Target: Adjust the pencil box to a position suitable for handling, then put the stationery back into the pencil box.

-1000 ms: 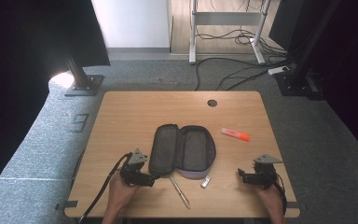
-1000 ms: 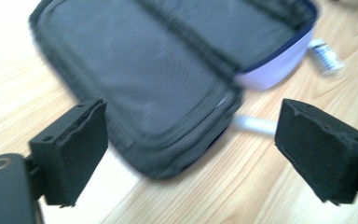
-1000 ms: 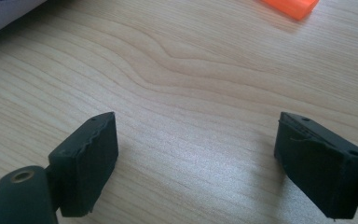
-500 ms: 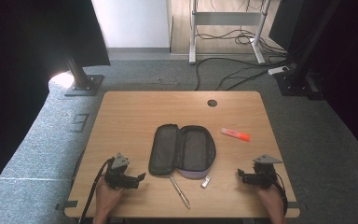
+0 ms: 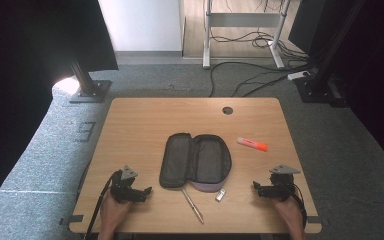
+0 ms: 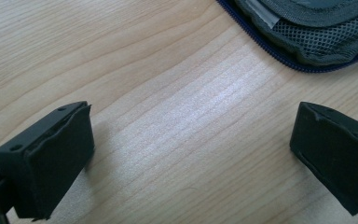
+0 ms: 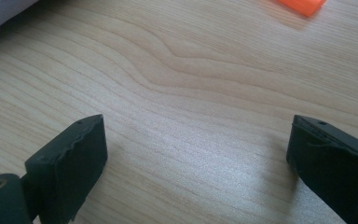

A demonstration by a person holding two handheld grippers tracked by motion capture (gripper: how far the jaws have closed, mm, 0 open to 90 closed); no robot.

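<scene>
A dark grey pencil case [image 5: 195, 160] lies unzipped and spread open at the middle of the wooden table [image 5: 145, 125]. An orange highlighter [image 5: 252, 144] rests to its right. A silver pen [image 5: 192, 204] and a small silver stick [image 5: 220, 195] lie in front of the case. My left gripper [image 5: 146, 191] sits at the front left, open and empty, apart from the case. In the left gripper view, the left gripper [image 6: 193, 126] has the case's zipped edge [image 6: 307, 32] beyond it. My right gripper [image 5: 256, 188] rests open at the front right. The right gripper [image 7: 196, 135] holds nothing, with the highlighter's tip [image 7: 303, 5] ahead.
A round cable hole [image 5: 227, 110] is near the table's far edge. Bare wood stretches across the far half of the table. On the floor behind are cables [image 5: 250, 80], a stand base [image 5: 87, 90] and desk legs.
My left gripper has drawn back leftward from the pencil case's near left corner towards the front edge. The right gripper and the objects have stayed put.
</scene>
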